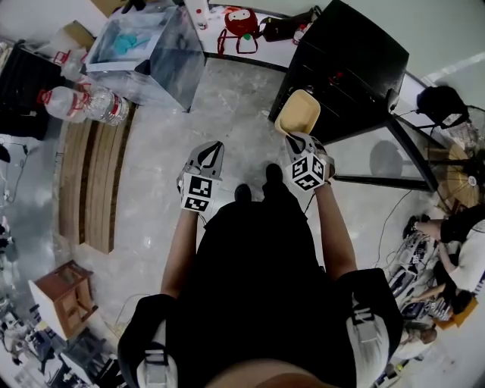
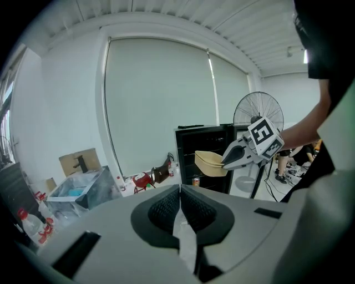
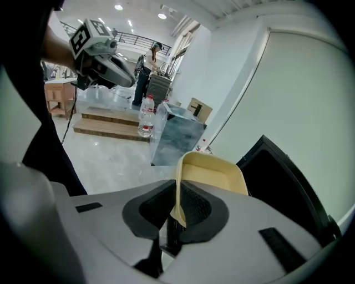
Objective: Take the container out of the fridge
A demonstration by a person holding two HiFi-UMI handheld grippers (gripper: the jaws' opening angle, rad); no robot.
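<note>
Two claws are held out in front of the person's dark-clothed body, above a pale grey floor (image 1: pixel 227 106). The left claw (image 1: pixel 214 148) has its jaws pressed together with nothing between them, as the left gripper view shows (image 2: pixel 179 191); it hangs in the air, apart from everything else. Just beside it, the right claw (image 1: pixel 296 137) is clamped on the near rim of the container (image 1: pixel 298 112). In the right gripper view the thin wall of the container (image 3: pixel 213 172) stands pinched between the two dark pads (image 3: pixel 176 208). The container is a shallow, pale yellow tray with rounded corners, and it looks empty. It is held up in the air outside the fridge (image 1: pixel 348 68), just in front of the fridge's near corner and touching nothing but the claw. From the left gripper view the container (image 2: pixel 209 163) shows side-on before the dark open front of the fridge (image 2: pixel 202 147).

Beyond the left claw, a wooden step (image 1: pixel 95 182) lies on the floor, with water bottles (image 1: pixel 83 102) at its far end. Past these stands a clear box (image 1: pixel 144 53) with something blue inside. A red bag (image 1: pixel 241 23) sits by the far wall, between the box and the fridge. A standing fan (image 2: pixel 258 113) rises behind the fridge in the left gripper view.
</note>
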